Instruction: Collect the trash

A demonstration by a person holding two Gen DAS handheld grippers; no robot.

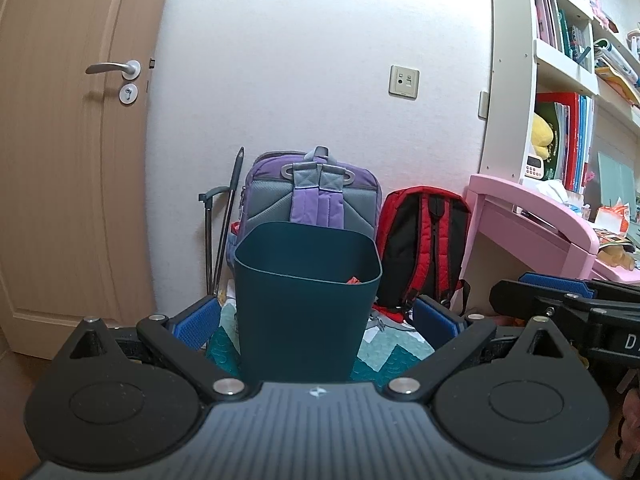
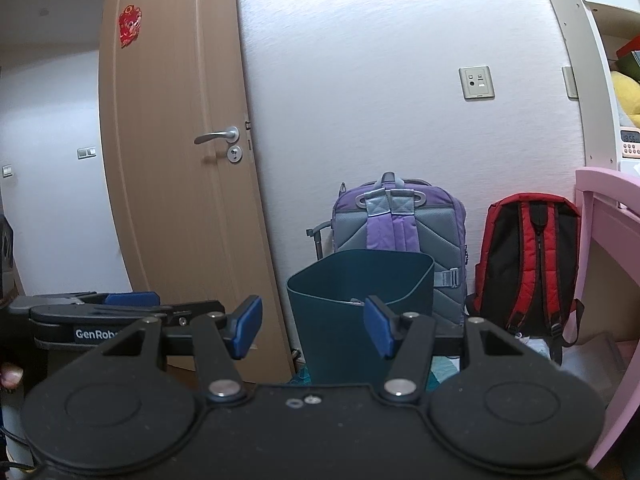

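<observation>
Between the blue pads of the left gripper stands the dark green bin, right in the middle. The jaws are wide apart and hold nothing. The pads do not touch the bin's sides; it looks like the bin stands a bit past them. The bin is tall and stands straight up, with its open mouth on top. A little bit of orange trash peeks up near the right side of the rim.

The right gripper has its jaws wide apart too, and nothing is in them. From its camera the bin is ahead and a bit to the right, farther off.

So I think the left gripper is nearer and lined up best with the bin. Behind the bin, a purple backpack and a red backpack lean on the wall. A pink desk is on the right.
</observation>
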